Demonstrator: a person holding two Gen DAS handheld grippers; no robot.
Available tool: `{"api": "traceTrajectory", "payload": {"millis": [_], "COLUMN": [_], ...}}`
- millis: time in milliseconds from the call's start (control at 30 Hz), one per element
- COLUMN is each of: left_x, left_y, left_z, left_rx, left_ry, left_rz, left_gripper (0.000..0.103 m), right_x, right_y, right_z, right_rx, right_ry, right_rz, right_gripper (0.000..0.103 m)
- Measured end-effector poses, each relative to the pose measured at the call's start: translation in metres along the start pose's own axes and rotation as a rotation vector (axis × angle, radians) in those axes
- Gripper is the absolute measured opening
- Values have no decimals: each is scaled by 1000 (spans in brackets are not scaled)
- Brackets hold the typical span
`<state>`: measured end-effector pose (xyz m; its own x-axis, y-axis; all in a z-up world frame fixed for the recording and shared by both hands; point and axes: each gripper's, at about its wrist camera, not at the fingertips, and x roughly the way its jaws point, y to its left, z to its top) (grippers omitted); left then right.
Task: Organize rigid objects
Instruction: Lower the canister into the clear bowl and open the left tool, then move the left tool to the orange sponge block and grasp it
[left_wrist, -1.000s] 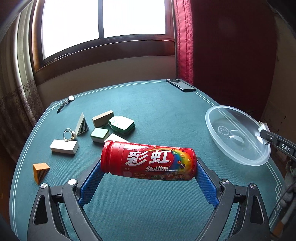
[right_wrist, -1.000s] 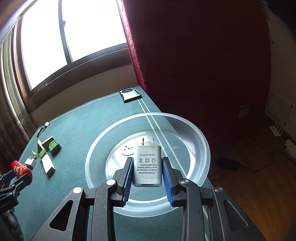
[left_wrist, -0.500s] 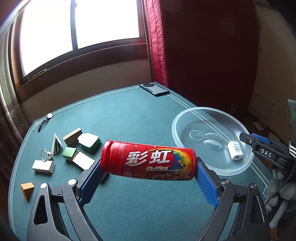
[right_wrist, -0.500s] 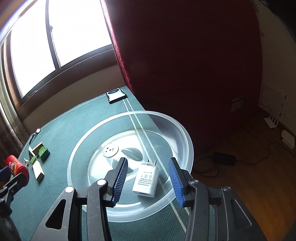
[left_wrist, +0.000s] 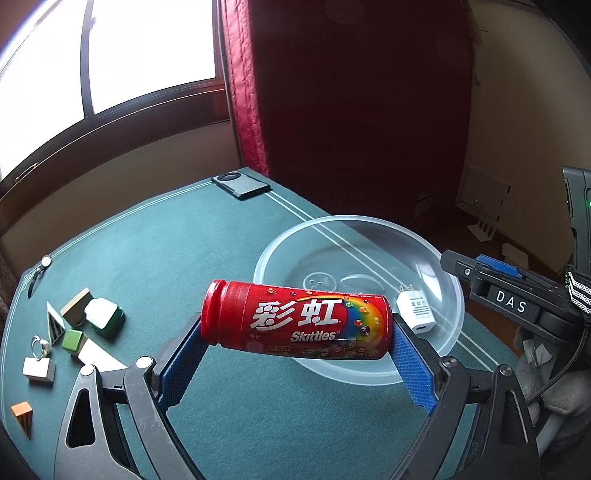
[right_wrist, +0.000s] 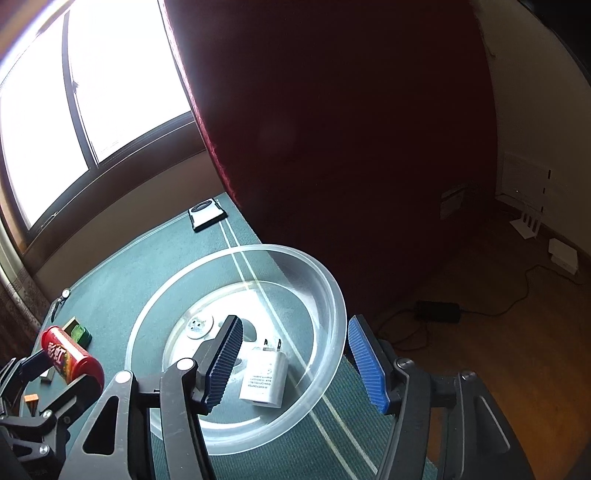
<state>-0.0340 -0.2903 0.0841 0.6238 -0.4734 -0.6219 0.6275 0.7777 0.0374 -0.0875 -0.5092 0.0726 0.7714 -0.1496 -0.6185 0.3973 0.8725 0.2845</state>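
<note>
Green felt table (left_wrist: 229, 236) under a window, clear plastic bowl (left_wrist: 452, 291) at its right edge as the landmark. Far left of bowl: loose blocks (left_wrist: 75, 314) and a green tin (left_wrist: 105, 317), not yet sorted. Just left of bowl, above the near rim: left hand-held gripper (left_wrist: 295, 354) pinching the red Skittles tube (left_wrist: 295, 321) end to end, held sideways, probably lined up for a drop-in. Inside bowl, near side: white power adapter (right_wrist: 264, 374) lying flat, touching nothing but the bowl. Right hand-held gripper (right_wrist: 293, 363) over it, jaws opening, clear of the adapter either side; looks like a release.
</note>
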Motion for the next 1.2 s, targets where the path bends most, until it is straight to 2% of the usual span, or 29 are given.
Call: {"api": "traceTrajectory", "payload": {"millis": [367,567,1000,1133,1200], "left_x": [21,31,19,16,14], "left_y": [-21,-25,0,8,13], "left_z": [11,6,-14,-16,-17], "left_rx": [12,23,-29,-49,-60], "left_ry": [6,46,61,62,60], "left_rz": [-77,-104,-12,3,13], "left_gripper": [94,95,95,95,95], "right_x": [-3,-4,-3,-6,-7], "right_y": [-4,-2,10,16,18], "right_z": [4,3,-4,-7,-8], "right_rx": [27,24,-8,-22,-32], "right_ry": [-17,-18,4,0,1], "right_rz": [-9,-10,13,24,29], "right_gripper": [66,67,68,77,77]}}
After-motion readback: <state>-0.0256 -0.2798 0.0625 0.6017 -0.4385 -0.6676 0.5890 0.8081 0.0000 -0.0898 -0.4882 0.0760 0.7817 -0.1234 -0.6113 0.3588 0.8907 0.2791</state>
